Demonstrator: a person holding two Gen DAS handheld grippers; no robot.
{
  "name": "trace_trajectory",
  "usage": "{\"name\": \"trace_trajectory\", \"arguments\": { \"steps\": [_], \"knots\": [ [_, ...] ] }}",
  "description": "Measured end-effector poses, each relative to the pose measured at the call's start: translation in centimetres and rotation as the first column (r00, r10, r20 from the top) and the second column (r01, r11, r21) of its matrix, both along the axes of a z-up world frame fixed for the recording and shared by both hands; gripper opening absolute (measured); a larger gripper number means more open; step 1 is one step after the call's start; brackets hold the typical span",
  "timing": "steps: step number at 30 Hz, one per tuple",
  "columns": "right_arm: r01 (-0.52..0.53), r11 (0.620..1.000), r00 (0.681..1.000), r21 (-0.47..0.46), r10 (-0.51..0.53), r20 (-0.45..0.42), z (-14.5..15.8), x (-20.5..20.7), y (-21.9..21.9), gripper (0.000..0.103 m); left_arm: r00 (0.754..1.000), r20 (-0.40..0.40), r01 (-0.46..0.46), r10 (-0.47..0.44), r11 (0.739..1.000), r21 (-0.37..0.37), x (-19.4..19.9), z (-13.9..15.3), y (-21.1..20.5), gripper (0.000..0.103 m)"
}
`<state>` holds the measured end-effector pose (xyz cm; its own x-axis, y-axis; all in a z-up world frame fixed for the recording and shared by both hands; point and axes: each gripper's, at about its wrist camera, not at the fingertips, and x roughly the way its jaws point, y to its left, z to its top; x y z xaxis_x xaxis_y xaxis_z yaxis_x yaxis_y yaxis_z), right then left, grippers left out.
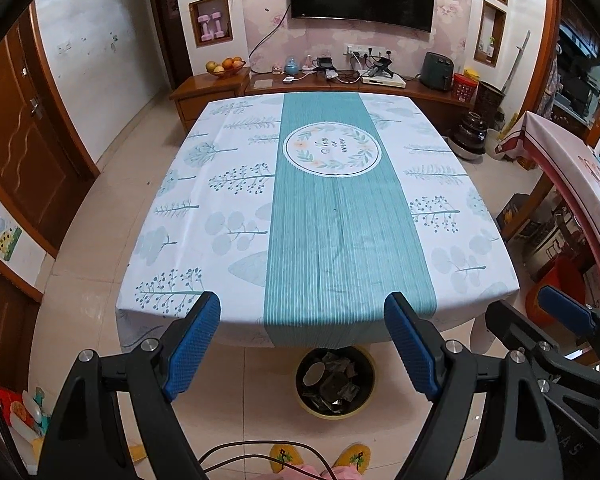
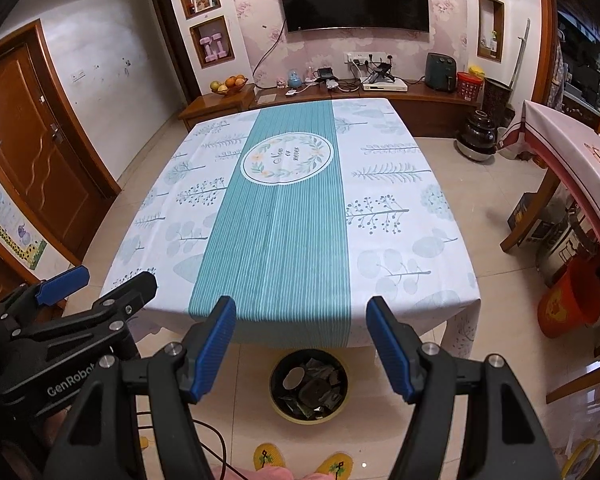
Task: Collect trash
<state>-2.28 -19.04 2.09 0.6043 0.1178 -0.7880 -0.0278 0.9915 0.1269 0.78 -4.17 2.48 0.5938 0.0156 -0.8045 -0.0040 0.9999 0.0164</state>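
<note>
**Both grippers empty above a full bin, table bare**

Yellow slippers [image 1: 319, 462] show at the bottom of both wrist views, and just beyond their toes stands the trash bin [image 1: 334, 382], on the tile at the foot of the table, partly under its near edge. It holds dark wrappers and a pale round piece.

Above the bin the left gripper [image 1: 302, 342] hangs with its blue pads spread wide and nothing between them. Beside it, the right gripper [image 2: 300, 346] is likewise spread apart and empty. Both tilt down toward the near table edge.

On the far side of the bin, the tablecloth [image 1: 320, 216] shows no litter at all, so the collecting looks close to finished, as far as I can judge.

Risks: a black cable [image 1: 260, 454] loops on the floor near the slippers, on the person's side of the bin; a step could snag it. The cloth's hanging hem lies just past the bin, and a low finger could catch and drag it.

Open tile lies left of the bin; to its right the second table [image 2: 572, 160] and an orange bucket [image 2: 568, 306] narrow the way
</note>
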Motion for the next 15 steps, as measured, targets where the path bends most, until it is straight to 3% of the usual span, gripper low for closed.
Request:
{"name": "trace_trajectory", "arguments": {
  "steps": [15],
  "knots": [
    [0.0,1.0,1.0,0.01,0.0,-0.015,-0.19,0.24,-0.73,0.068,1.0,-0.001,0.001,-0.001,1.0,0.011,0.12,0.16,-0.5,0.083]
  ]
}}
